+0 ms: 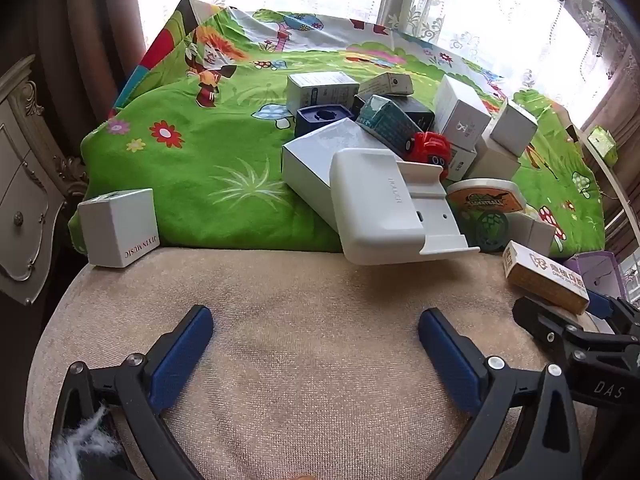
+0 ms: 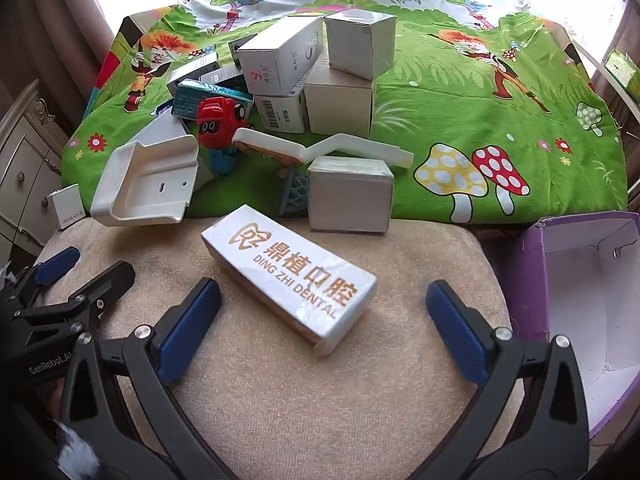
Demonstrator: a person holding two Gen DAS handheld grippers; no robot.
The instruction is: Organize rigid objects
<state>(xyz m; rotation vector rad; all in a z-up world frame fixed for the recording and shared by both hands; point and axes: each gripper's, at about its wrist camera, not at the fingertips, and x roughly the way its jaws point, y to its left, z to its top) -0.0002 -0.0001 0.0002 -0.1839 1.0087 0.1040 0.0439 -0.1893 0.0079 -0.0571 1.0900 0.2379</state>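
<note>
Right gripper (image 2: 324,322) spread wide, empty | dental box (image 2: 290,282) just ahead, between fingers, untouched

Bright lace-curtained windows (image 1: 460,4) backlight the room; brown drapes (image 1: 80,40) and an ornate cream cabinet (image 1: 24,184) stand left.

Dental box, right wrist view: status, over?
Both grippers open, left gripper, right gripper, nothing held. Ding Zhi Dental box flat on beige cushion, ahead of right fingers, untouched. Purple box open at right. Path clear.
</note>
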